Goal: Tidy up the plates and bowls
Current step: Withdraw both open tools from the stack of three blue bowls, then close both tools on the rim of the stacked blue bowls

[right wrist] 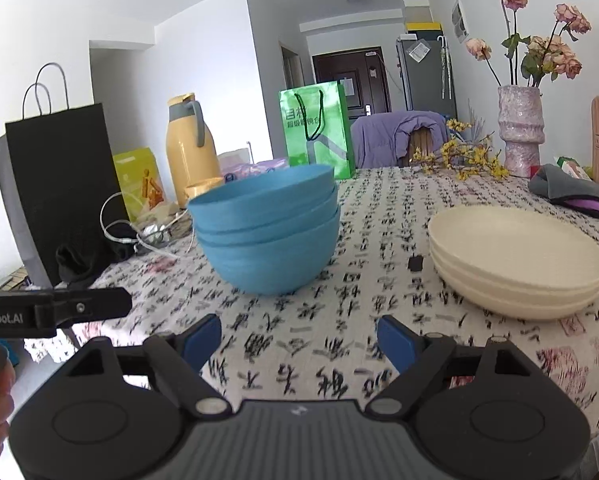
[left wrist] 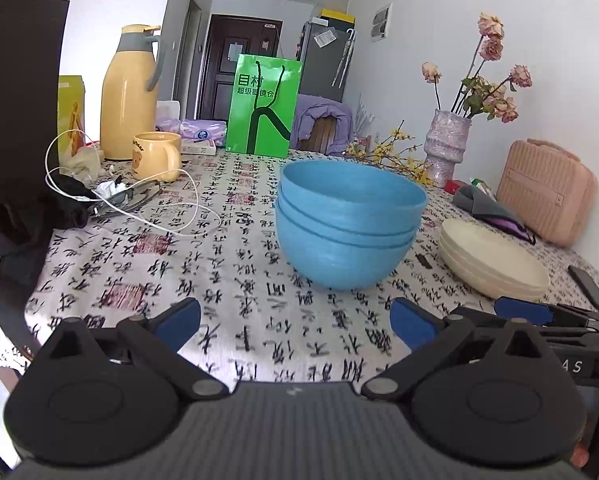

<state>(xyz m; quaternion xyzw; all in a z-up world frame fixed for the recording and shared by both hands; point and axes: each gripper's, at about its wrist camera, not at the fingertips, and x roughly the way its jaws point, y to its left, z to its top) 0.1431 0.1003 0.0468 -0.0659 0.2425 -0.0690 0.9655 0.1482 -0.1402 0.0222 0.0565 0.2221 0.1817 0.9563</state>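
Three blue bowls stand nested in one stack on the patterned tablecloth; they also show in the right wrist view. A stack of cream plates lies to their right, seen too in the right wrist view. My left gripper is open and empty, low over the cloth just in front of the bowls. My right gripper is open and empty, in front of the gap between bowls and plates. The right gripper's finger shows at the left view's right edge.
On the left are a yellow thermos, a yellow mug, a white cable, a black bag and dark cloth. A green bag stands behind. A vase, pink case, grey pouch and phone sit at right.
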